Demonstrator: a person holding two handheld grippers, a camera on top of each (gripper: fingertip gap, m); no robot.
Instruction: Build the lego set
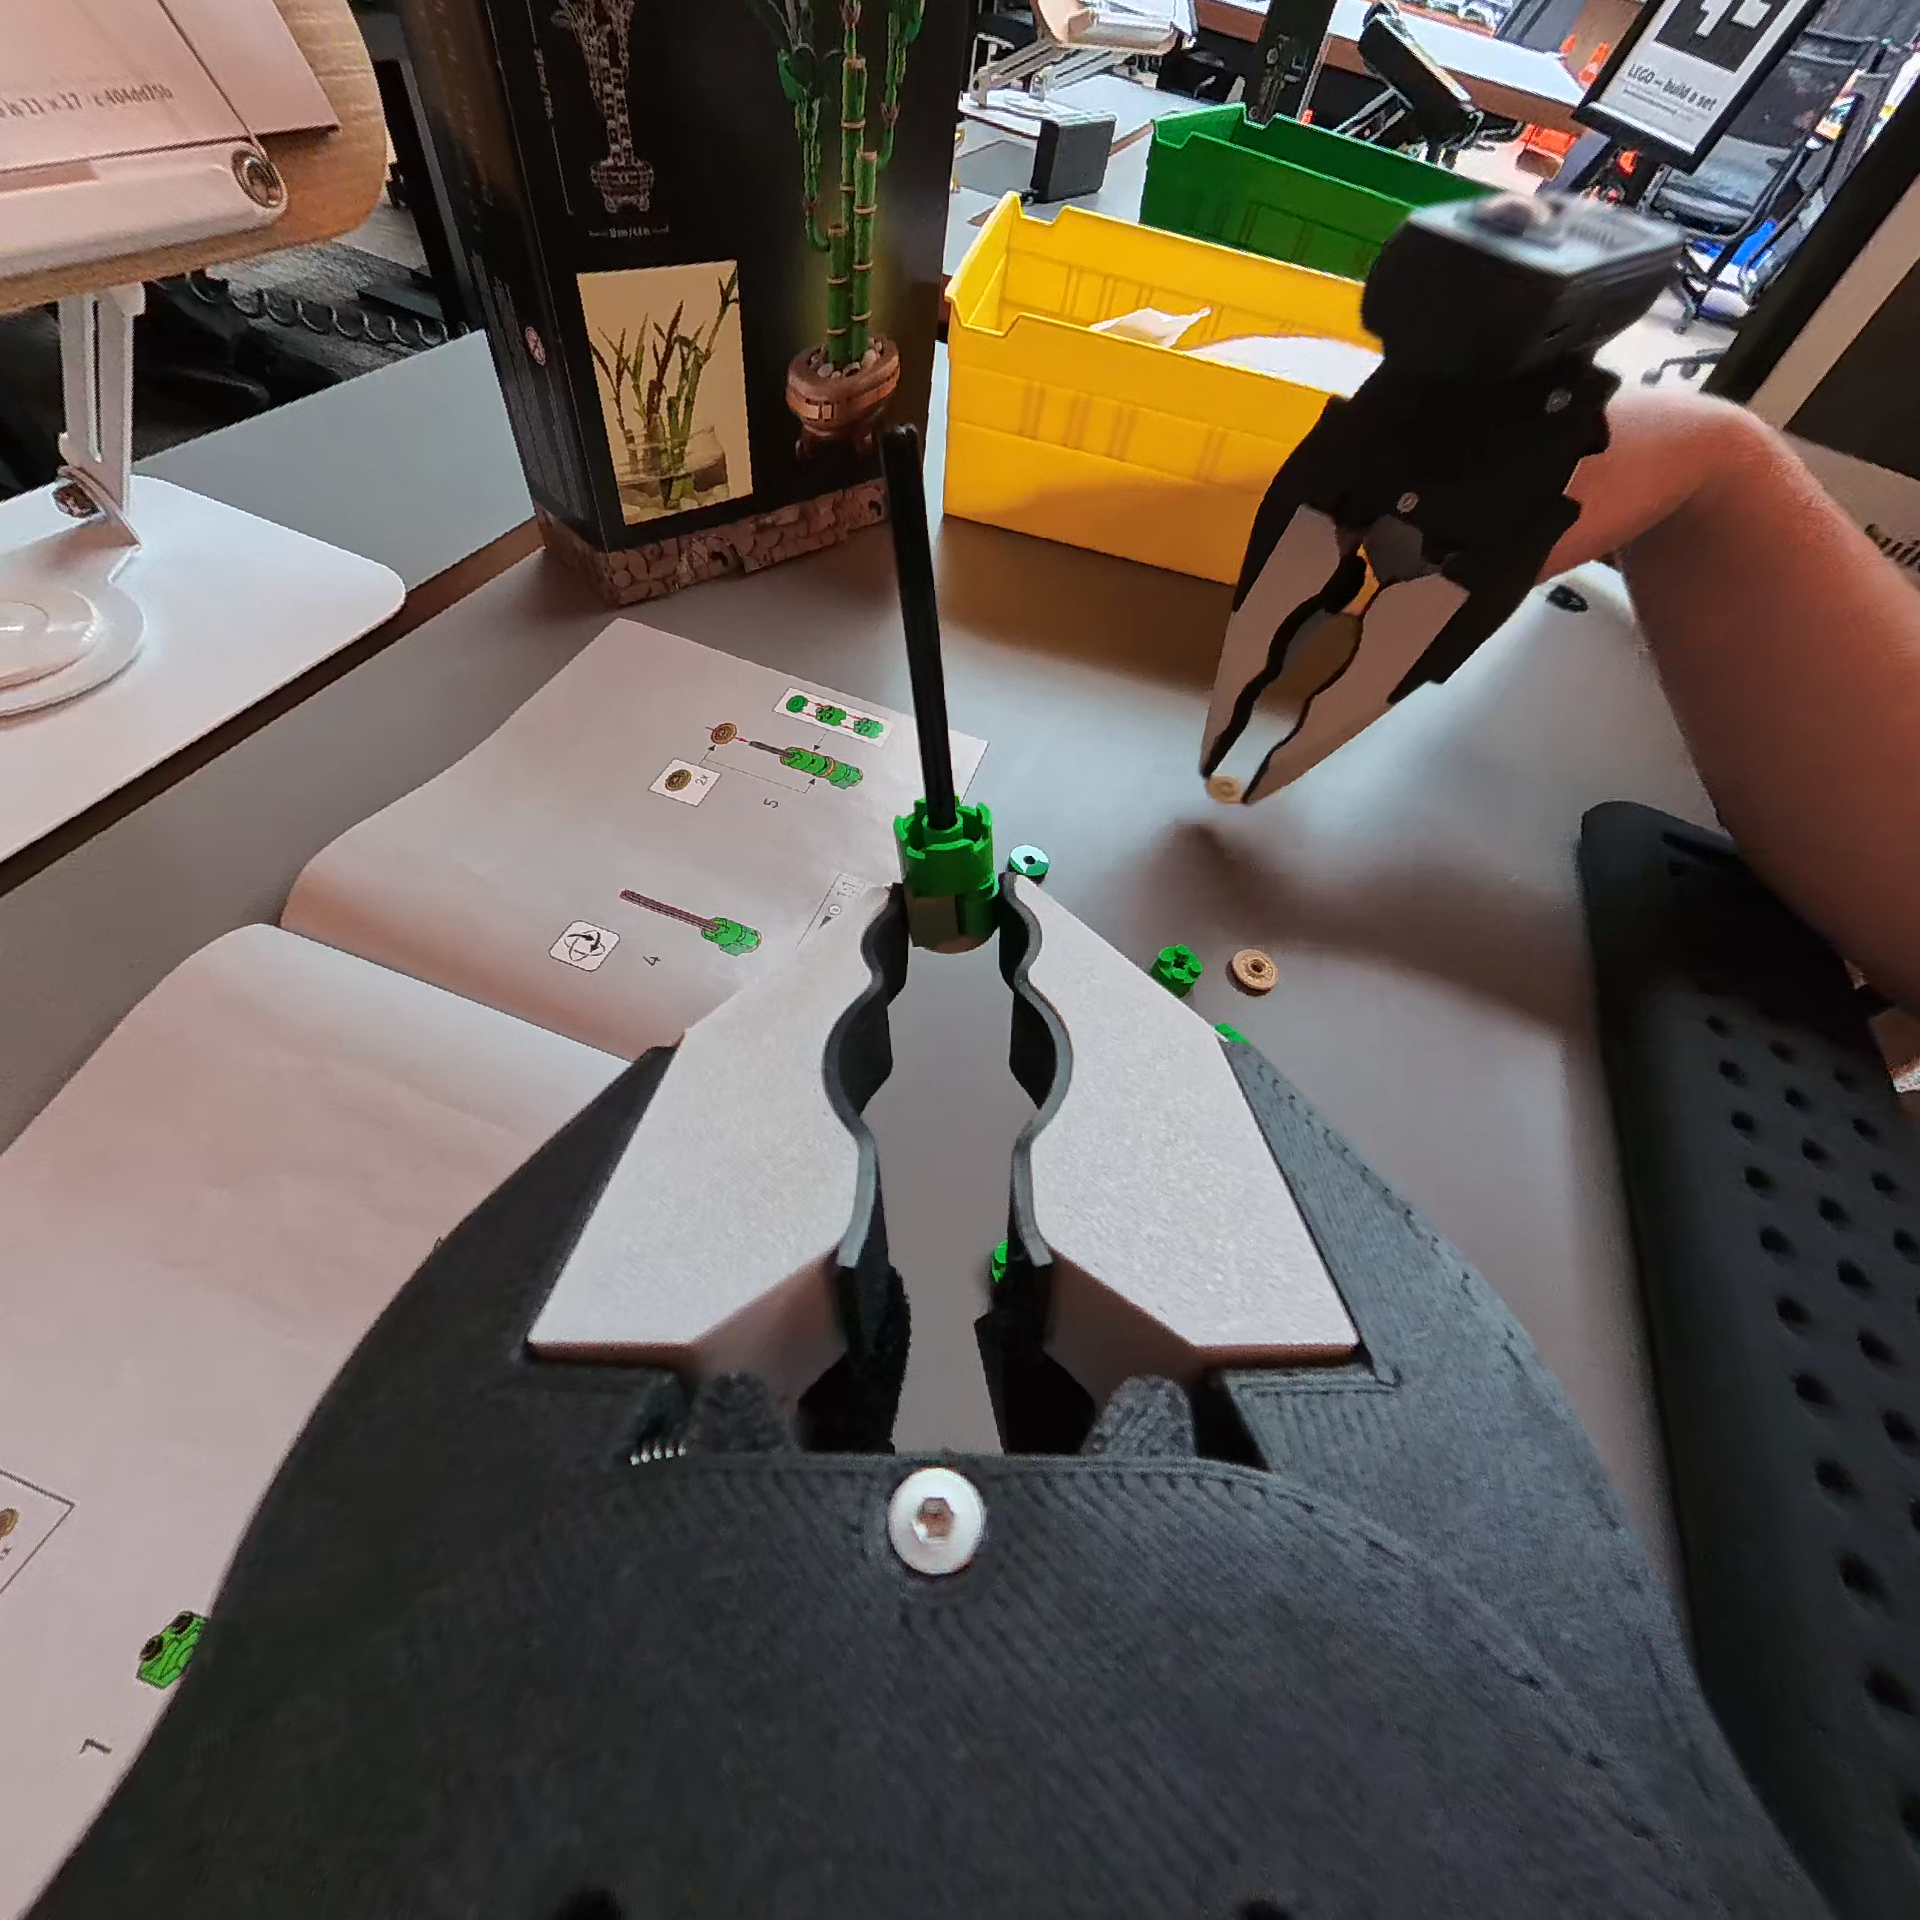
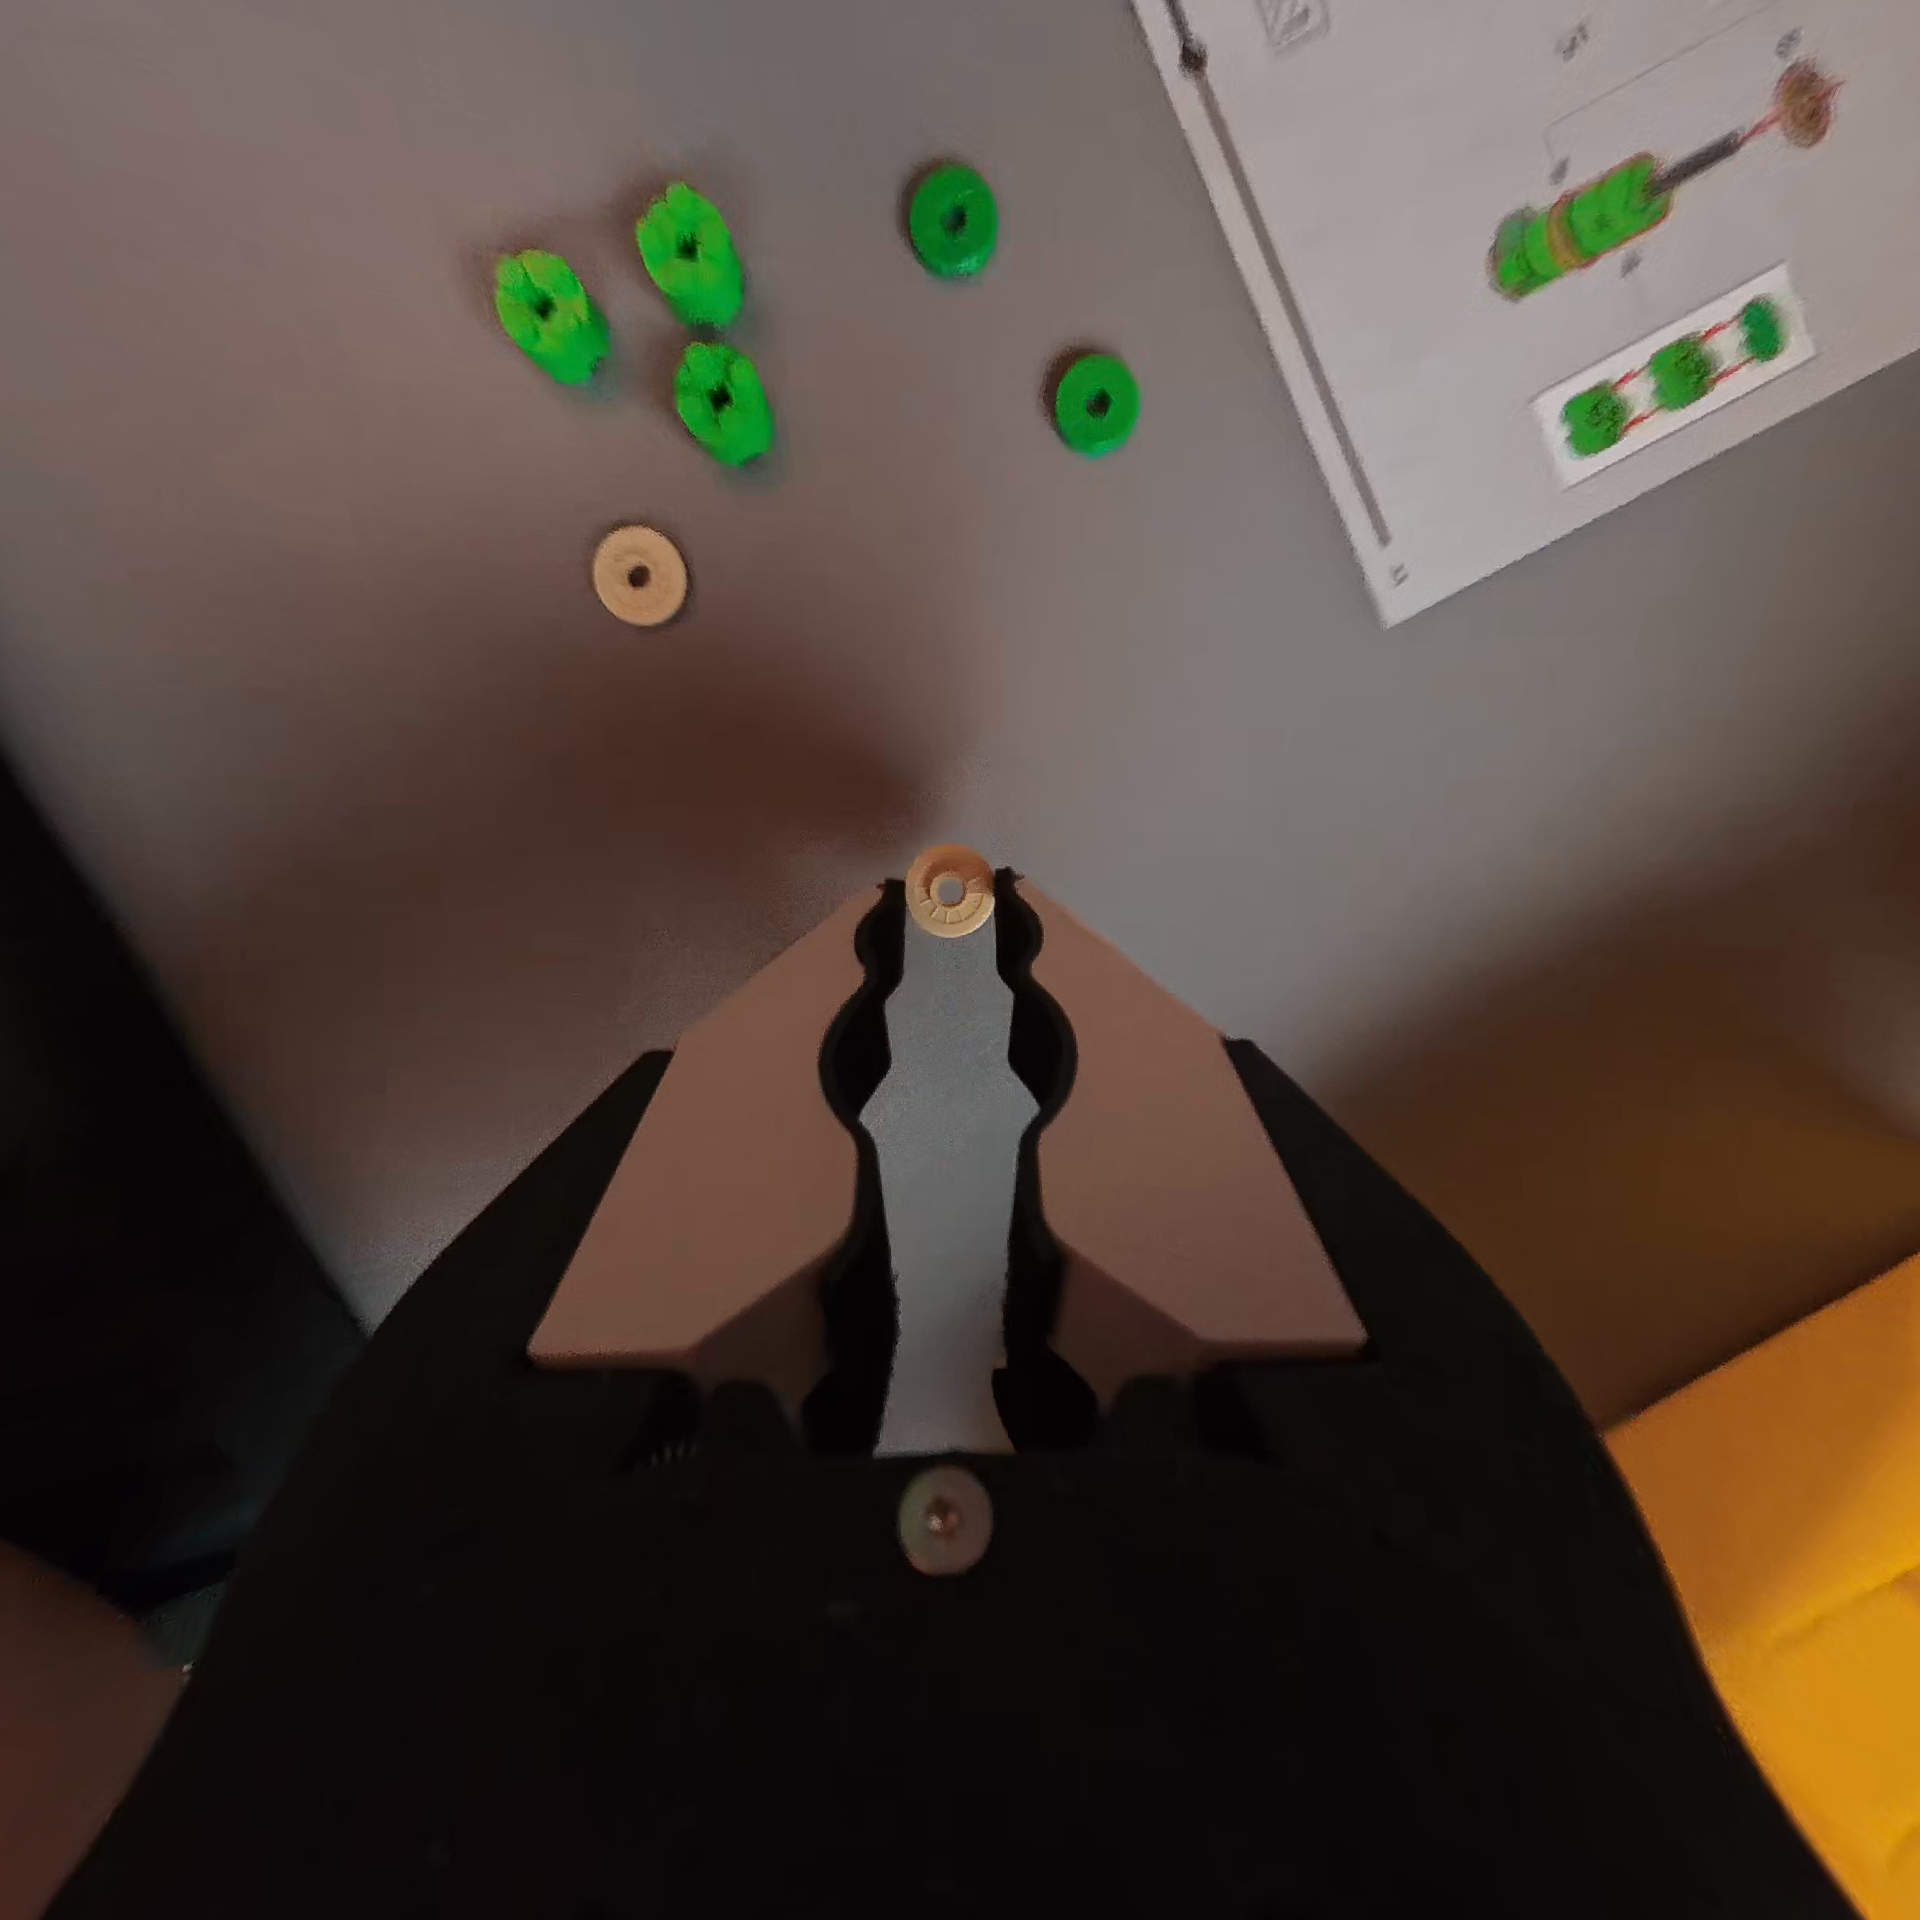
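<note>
The left gripper (image 1: 943,914) is pinching a green stack (image 1: 940,868) on a black stick (image 1: 916,623). The right gripper (image 2: 948,896) is pinching a tan ring (image 2: 948,894) above the table (image 2: 1143,779). Five green pieces (image 2: 717,400) and another tan disc (image 2: 639,575) are waiting, so most building is left.

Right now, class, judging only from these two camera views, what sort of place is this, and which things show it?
Probably an office or lab workspace set up as a building station. A grey table carries an open instruction booklet and loose green pieces, with a yellow parts bin behind; desks and monitor arms stand farther back.
</note>
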